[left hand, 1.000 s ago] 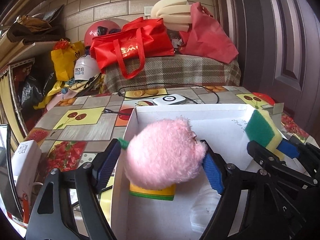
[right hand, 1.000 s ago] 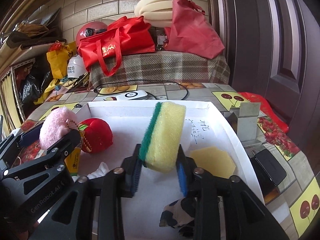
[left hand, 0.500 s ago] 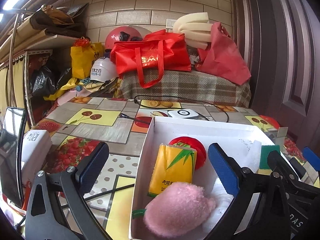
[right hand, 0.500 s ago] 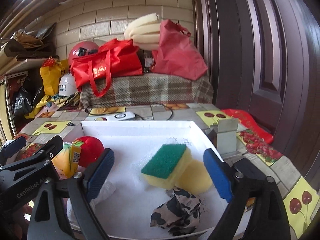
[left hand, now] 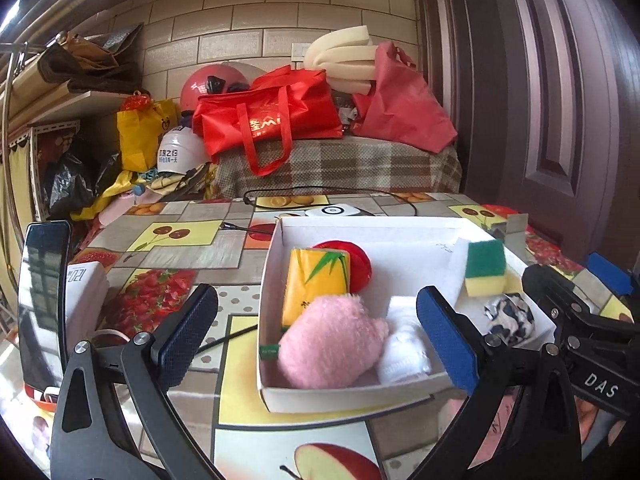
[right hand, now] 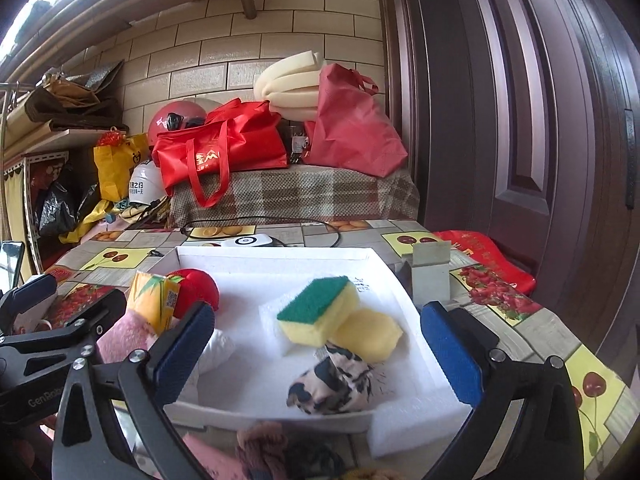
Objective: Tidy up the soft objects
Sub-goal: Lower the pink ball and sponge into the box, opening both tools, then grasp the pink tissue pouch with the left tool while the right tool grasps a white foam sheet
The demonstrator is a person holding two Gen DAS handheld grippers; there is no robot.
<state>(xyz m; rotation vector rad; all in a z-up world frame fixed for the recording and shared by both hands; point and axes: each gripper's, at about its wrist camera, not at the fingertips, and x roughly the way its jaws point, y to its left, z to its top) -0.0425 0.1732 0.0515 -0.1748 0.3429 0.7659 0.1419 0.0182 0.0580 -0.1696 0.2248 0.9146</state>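
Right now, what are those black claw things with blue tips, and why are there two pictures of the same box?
They are two grabbing tools, one in each of a person's hands. Each carries a camera looking out along its fingers, so you get two views: one from the left tool, one from the right tool. Both jaws are wide open and hold nothing. On the table sits a white box. Inside lie a pink plush, a yellow packet, a red plush, a green-topped sponge, a yellow sponge and a spotted cloth.
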